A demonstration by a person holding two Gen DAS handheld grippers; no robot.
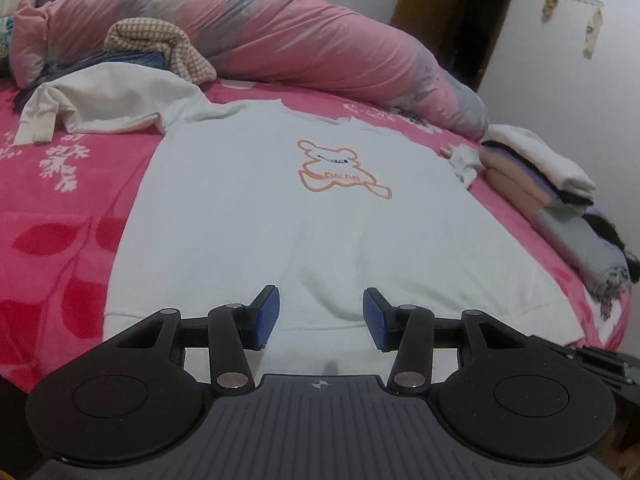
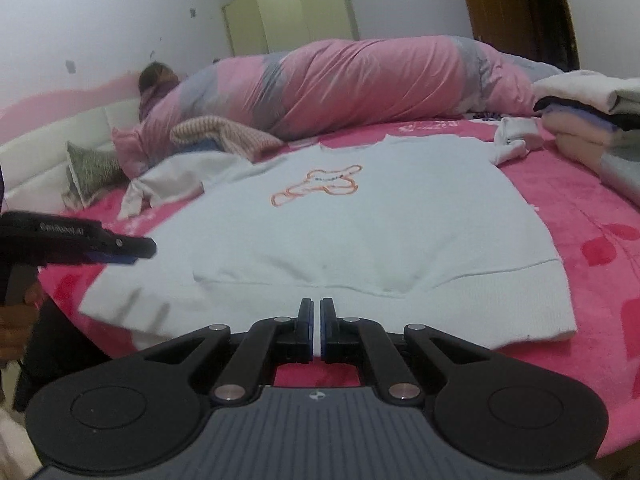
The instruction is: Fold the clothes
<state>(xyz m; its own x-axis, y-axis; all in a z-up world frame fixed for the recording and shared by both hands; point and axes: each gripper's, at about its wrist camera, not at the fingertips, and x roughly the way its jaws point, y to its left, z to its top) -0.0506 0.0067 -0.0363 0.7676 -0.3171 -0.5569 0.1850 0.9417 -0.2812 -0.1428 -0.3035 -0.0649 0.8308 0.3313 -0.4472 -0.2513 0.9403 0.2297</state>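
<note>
- Risk: the hem of the white sweatshirt [image 1: 304,216] could be missed by the left gripper [image 1: 321,316] — its blue pads [image 1: 267,316] are parted with only flat cloth between them, nothing pinched, so a close from here may catch air or just the top layer.
- Risk: the right gripper [image 2: 316,328] is clenched at the near hem, and a thin strip of white is seen in the slit between its pads; whether cloth is really pinched cannot be told. If not, that corner would be left behind when a fold is started.
- Risk: uneven lift — one side gripped, the other loose — would likely skew the fold and drag the body across the pink blanket [image 1: 60,216].
- Risk: the left sleeve [image 1: 100,104] is bunched and twisted beside the checked garment [image 1: 160,40]; it could be trapped crooked in the fold if not straightened first.
- Risk: the right sleeve's cuff [image 2: 510,142] is crumpled just beside the folded pile [image 2: 592,128]; the pile might be knocked by a sweep to that side.
- Look of the garment: white sweatshirt laid front-up on the bed, ribbed hem nearest the grippers, neckline toward the rolled pink-and-grey duvet [image 2: 360,84].
- An orange outline bear print [image 1: 344,170] sits mid-chest.
- Body mostly flat, with soft ripples above the hem; the hem's left corner is blurred in the right wrist view.
- Fabric judged thick and soft — should crease loosely, not sharply.
</note>
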